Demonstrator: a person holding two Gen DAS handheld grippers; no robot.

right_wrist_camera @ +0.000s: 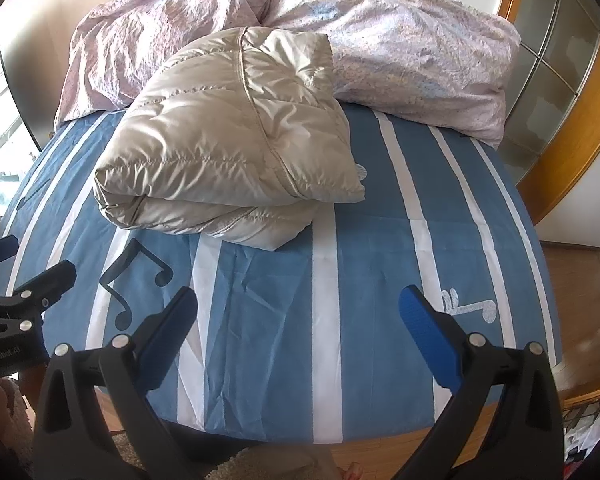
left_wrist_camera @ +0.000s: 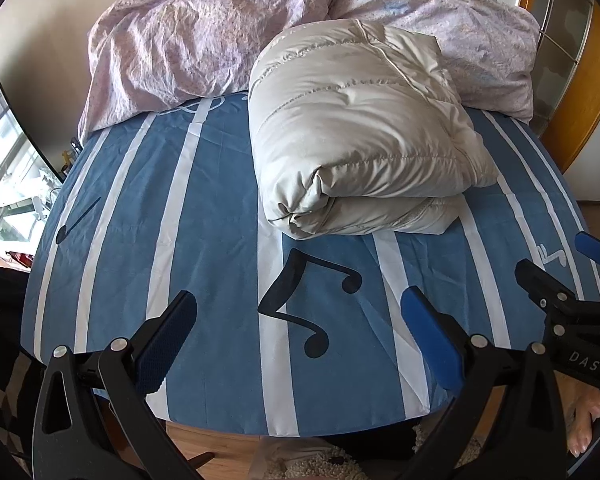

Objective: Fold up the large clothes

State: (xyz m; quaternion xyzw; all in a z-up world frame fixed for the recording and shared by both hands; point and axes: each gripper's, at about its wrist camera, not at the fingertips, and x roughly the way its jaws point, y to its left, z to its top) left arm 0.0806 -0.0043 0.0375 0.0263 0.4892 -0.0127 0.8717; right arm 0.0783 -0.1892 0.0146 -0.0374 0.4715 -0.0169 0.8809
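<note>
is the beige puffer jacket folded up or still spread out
Folded: the puffer jacket lies as a compact doubled-over bundle on the striped bedsheet, layers stacked at its near edge.

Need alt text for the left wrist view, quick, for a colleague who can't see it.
A folded beige quilted down jacket lies on a blue bedsheet with white stripes and black music notes, in front of a rumpled pink floral duvet. The left gripper hangs over the bed's near edge, jaws wide and empty.

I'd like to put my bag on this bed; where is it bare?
The striped sheet is bare along the near edge, in front of the folded jacket, and down the strip to the jacket's right. The far end is crowded: the pink duvet is heaped there, right behind the jacket.
</note>
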